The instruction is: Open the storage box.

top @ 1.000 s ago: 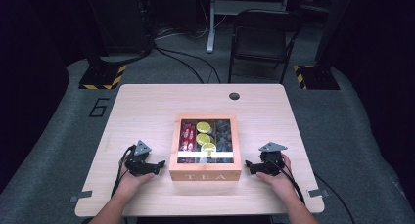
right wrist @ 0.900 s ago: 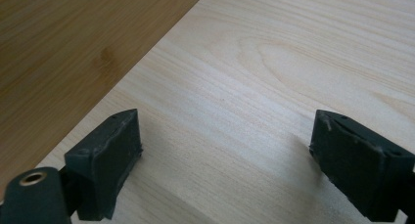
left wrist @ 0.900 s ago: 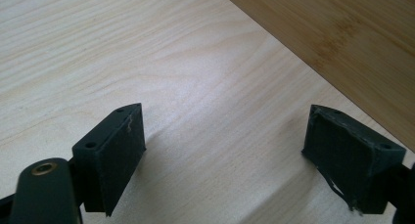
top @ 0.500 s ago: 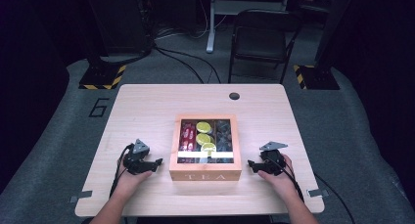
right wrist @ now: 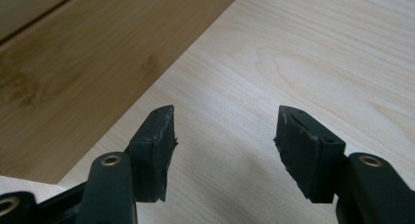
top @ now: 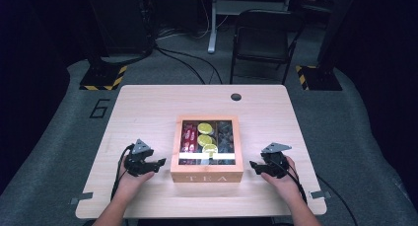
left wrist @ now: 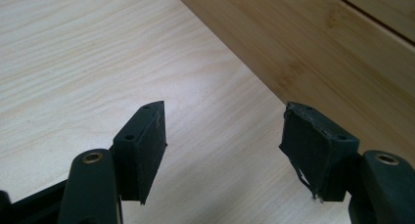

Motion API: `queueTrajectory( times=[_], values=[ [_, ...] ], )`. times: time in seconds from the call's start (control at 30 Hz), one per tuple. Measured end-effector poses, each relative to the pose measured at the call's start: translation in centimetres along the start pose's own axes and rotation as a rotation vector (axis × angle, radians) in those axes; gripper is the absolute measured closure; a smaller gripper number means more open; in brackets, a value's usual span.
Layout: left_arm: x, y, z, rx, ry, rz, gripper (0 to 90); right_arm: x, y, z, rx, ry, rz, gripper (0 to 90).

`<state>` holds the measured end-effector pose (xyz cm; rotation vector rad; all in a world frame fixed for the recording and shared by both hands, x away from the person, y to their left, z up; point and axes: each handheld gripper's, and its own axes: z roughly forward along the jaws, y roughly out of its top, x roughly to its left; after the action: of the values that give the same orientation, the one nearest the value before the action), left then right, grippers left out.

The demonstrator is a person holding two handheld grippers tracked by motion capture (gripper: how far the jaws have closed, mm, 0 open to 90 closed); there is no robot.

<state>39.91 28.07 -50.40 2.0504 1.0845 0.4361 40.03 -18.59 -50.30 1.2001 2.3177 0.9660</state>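
A wooden tea box is sitting near the middle of the bench, toward its near edge. The left gripper is resting just left of the box, the right gripper just right of it. Both sets of fingers have just been closing, yet are gaping with only bare bench between them, grasping nothing.

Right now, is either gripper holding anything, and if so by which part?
Nothing is held. The left gripper and right gripper have just been closing, jaws apart over bare table, flanking the tea box without touching it.
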Motion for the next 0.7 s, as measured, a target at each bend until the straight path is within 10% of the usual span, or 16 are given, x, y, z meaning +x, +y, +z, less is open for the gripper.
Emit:
queueTrajectory(
  times=[0.7],
  values=[
    [-1.1,0.6,-1.2,-0.045,-0.020,-0.007,36.2,0.9,0.6,-2.2,-0.066,0.049,-0.026,41.5]
  ],
)
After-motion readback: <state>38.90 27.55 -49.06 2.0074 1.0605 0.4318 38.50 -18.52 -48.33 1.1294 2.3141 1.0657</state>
